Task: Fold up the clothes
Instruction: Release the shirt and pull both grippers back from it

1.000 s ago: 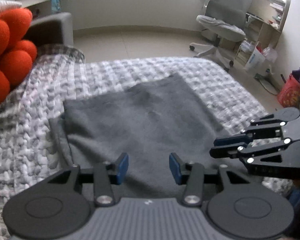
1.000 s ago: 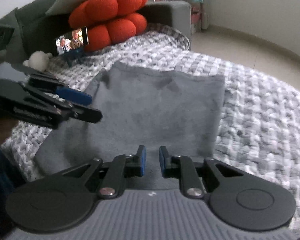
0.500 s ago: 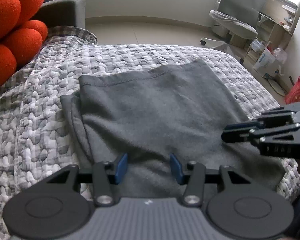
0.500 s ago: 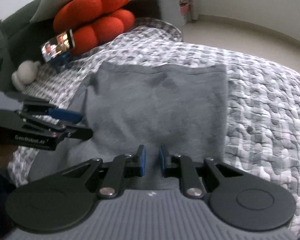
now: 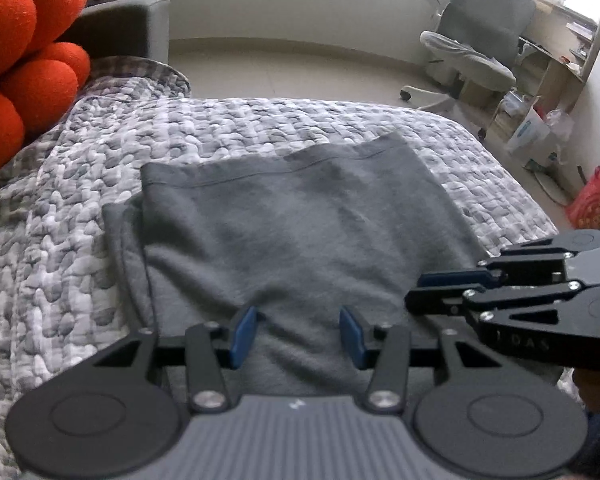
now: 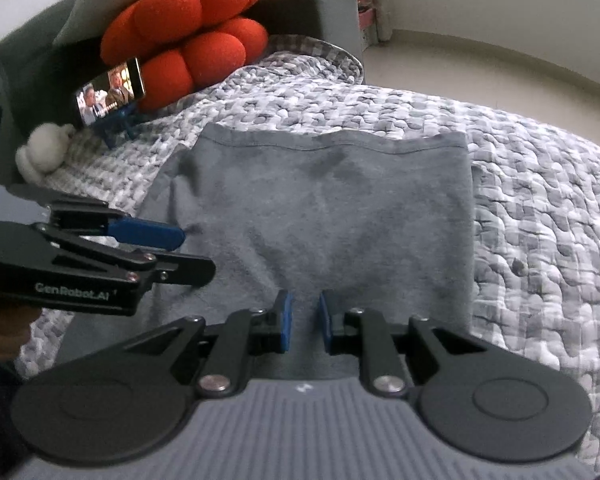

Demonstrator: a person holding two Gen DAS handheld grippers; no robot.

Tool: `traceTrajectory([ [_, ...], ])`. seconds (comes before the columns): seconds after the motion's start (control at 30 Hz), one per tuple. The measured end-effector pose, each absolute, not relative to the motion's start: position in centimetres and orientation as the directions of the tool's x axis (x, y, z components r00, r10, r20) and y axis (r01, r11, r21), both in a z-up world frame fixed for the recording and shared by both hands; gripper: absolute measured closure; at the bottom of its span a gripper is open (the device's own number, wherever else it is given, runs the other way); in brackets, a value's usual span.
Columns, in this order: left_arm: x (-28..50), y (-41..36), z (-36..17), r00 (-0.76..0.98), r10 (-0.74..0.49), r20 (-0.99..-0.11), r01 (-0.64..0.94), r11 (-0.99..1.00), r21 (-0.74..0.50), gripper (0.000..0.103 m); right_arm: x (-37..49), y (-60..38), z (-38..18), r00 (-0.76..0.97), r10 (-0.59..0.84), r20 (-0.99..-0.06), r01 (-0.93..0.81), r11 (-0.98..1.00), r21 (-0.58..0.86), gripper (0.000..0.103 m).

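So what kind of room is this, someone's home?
Most likely a home bedroom or living room doubling as a study. A grey garment lies on a quilted cover beside a sofa arm with orange cushions, and an office chair stands by a desk.

Left tongs (image 5: pixel 298 332) are pulling back and tipping up: the grey garment (image 5: pixel 296 232) slides away toward twelve o'clock, and its far hem now shows whole. Right tongs (image 6: pixel 304 322) have lifted too, opening a touch wider. The left tongs (image 6: pixel 180 254), seen from the right wrist, have dropped toward nine o'clock.
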State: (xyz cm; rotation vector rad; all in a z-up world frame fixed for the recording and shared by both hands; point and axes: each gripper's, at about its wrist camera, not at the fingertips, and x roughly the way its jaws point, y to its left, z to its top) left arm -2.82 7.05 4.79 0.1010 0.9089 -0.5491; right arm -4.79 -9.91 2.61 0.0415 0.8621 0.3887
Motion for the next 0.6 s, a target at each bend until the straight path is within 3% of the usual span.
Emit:
traceTrajectory([
  [0.2, -2.3, 8.0, 4.6, 0.486, -0.383, -0.786, 0.465, 0.875, -0.139, 0.055, -4.3, -12.0, 2.8, 0.593, 0.310, -0.743, -0.247, 0.949, 0.198, 0.093],
  [0.43, -2.3, 9.1, 4.6, 0.484, -0.380, -0.788, 0.439, 0.885, -0.158, 0.055, -3.9, -15.5, 3.0, 0.595, 0.237, -0.768, -0.128, 0.971, 0.201, 0.098],
  [0.5, -2.4, 9.5, 4.6, 0.485, -0.379, -0.788, 0.430, 0.888, -0.162, 0.055, -3.9, -16.3, 3.1, 0.591, 0.252, -0.766, -0.108, 0.966, 0.235, 0.097],
  [0.57, -2.5, 9.7, 4.6, 0.487, -0.376, -0.788, 0.421, 0.892, -0.166, 0.055, -4.1, -16.4, 3.1, 0.599, 0.197, -0.776, -0.094, 0.980, 0.176, 0.096],
  [0.6, -2.5, 9.9, 4.6, 0.489, -0.374, -0.788, 0.416, 0.894, -0.166, 0.055, -4.1, -16.5, 3.0, 0.602, 0.173, -0.780, -0.077, 0.984, 0.158, 0.088],
])
